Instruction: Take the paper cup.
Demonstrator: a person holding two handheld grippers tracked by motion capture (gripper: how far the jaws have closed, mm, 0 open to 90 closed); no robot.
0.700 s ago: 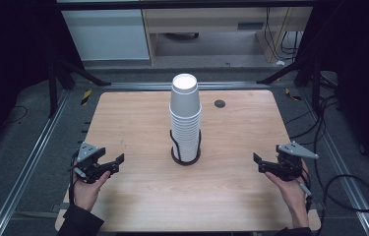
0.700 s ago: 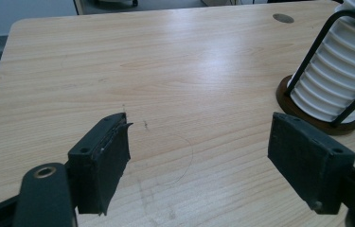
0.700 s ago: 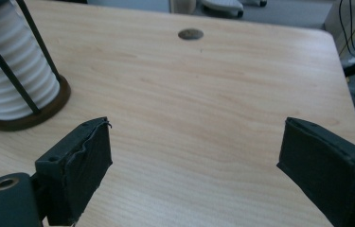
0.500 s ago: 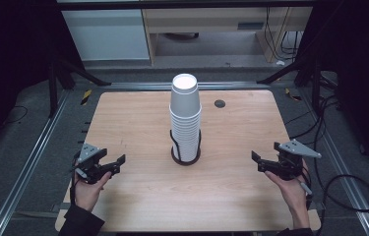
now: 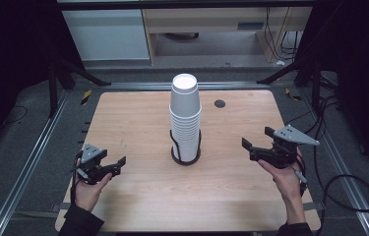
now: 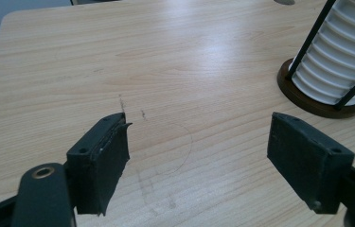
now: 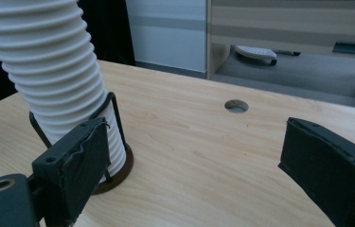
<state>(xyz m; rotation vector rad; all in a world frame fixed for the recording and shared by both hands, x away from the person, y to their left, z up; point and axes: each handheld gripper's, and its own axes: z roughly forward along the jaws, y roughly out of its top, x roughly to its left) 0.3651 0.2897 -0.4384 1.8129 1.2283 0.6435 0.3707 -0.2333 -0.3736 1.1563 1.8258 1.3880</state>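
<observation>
Wooden table (image 5: 138, 123) spans the middle of the high view, pale grain, rounded corners, with dark floor and metal rails around it.

Stack of white paper cups (image 5: 185, 115) stands upright at the centre of the frame, the top cup mouth-down. It sits in a dark round holder (image 5: 186, 156) with thin black upright wires along the sides. In the left gripper view the stack appears at the upper right (image 6: 343, 56); in the right gripper view it rises along the upper left (image 7: 54, 71), with the holder base (image 7: 118, 175) showing just behind the near jaw.

Right gripper (image 5: 257, 149), right of centre in the high view, held in the person's hand (image 5: 284, 173), grey three-cornered plate on top. Jaws spread wide, nothing between them; they point toward the stack but stay apart from it. Own view (image 7: 191, 175): bare table between the pads.

Left gripper (image 5: 119, 165), lower left of the high view, held over the table's near edge, well apart from the stack. Jaws wide open, holding nothing. Own view (image 6: 199, 161): wood grain with a faint curved mark, possibly pencil.

Small round cable hole (image 5: 220, 103) in the table, upper right of the stack; also seen at mid-frame in the right gripper view (image 7: 236, 106).
</observation>
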